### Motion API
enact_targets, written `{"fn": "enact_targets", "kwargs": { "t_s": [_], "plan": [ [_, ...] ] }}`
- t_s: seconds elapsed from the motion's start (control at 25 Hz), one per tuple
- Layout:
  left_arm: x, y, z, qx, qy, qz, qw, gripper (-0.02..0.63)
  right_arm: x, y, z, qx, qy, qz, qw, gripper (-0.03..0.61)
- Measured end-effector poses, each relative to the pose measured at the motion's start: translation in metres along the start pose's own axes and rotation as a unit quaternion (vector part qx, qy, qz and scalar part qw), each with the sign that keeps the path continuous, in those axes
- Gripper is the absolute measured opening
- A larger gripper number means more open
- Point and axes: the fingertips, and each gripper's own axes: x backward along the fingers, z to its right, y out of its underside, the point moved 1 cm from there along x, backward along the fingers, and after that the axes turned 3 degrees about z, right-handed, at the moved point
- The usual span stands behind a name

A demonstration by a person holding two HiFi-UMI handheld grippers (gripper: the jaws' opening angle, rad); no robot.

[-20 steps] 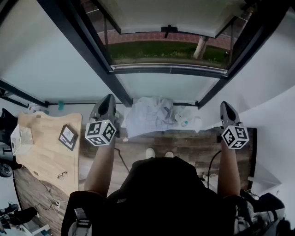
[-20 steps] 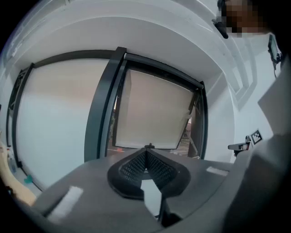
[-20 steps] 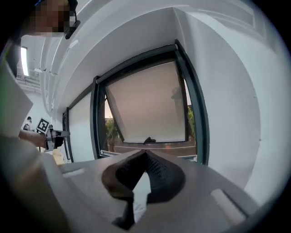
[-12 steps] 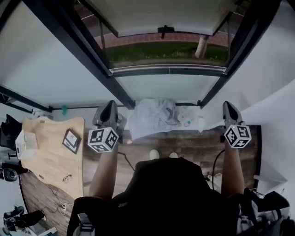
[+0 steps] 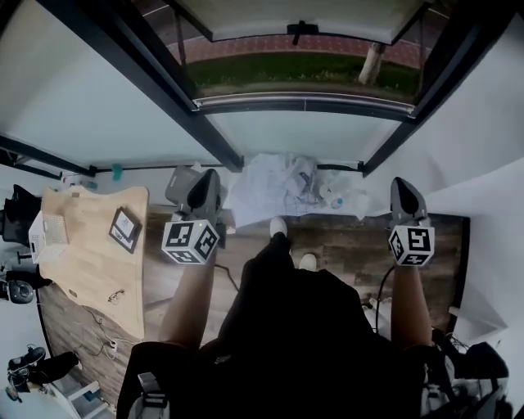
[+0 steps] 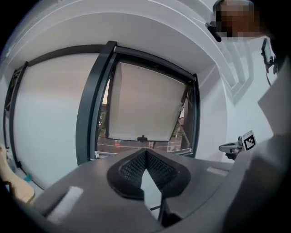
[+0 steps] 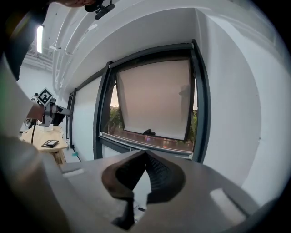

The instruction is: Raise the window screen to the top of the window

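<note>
**Window.** A dark-framed window [image 5: 303,105] is occupying the upper centre of the head view, with white wall on either side.

**Window screen.** The pale window screen [image 5: 303,12] is hanging in the opening at the top centre of that view. In both gripper views [image 6: 145,107] [image 7: 154,98] it is covering most of the opening. Its lower edge is sitting just above the sill, and a narrow strip of grass and paving is showing beneath it.

**Floor and furniture.**
- A wooden table [image 5: 90,270] is standing along the left edge of the head view.
- Below the sill, at centre, something white and crumpled [image 5: 270,196] is lying on the plank floor. It is possibly a gridded sheet, but the view is too coarse to confirm this.

**Person.** The person's dark clothing [image 5: 295,344] is filling the lower centre of the head view, with both forearms reaching up the frame.

**Grippers.**
- The left gripper [image 5: 210,177] is hovering left of centre.
- The right gripper [image 5: 403,186] is hovering right of centre.
- Both are pointing toward the window and staying well apart from it.
- Each gripper's own view [image 6: 145,152] [image 7: 145,154] is showing its jaws pressed together, with nothing between them.

**Small items.**
- A small dark handle [image 5: 301,30] is sitting at the middle of the screen's lower edge, and neither gripper is touching it.
- On the table, a dark flat device [image 5: 124,230] and a pair of glasses [image 5: 115,296] are lying apart.
</note>
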Motion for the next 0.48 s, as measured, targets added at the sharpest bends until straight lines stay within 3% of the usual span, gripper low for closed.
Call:
{"fn": "enact_targets", "kwargs": {
  "t_s": [0.28, 0.48],
  "plan": [
    [-0.048, 0.012, -0.011, -0.012, 0.03, -0.007, 0.9994, 0.006, -0.036, 0.019, 0.027, -0.037, 0.045, -0.024, 0.998, -0.002],
    [-0.099, 0.019, -0.033, -0.018, 0.048, -0.017, 0.9985, 0.006, -0.076, 0.015, 0.027, -0.043, 0.048, -0.033, 0.997, -0.002]
  ]
}}
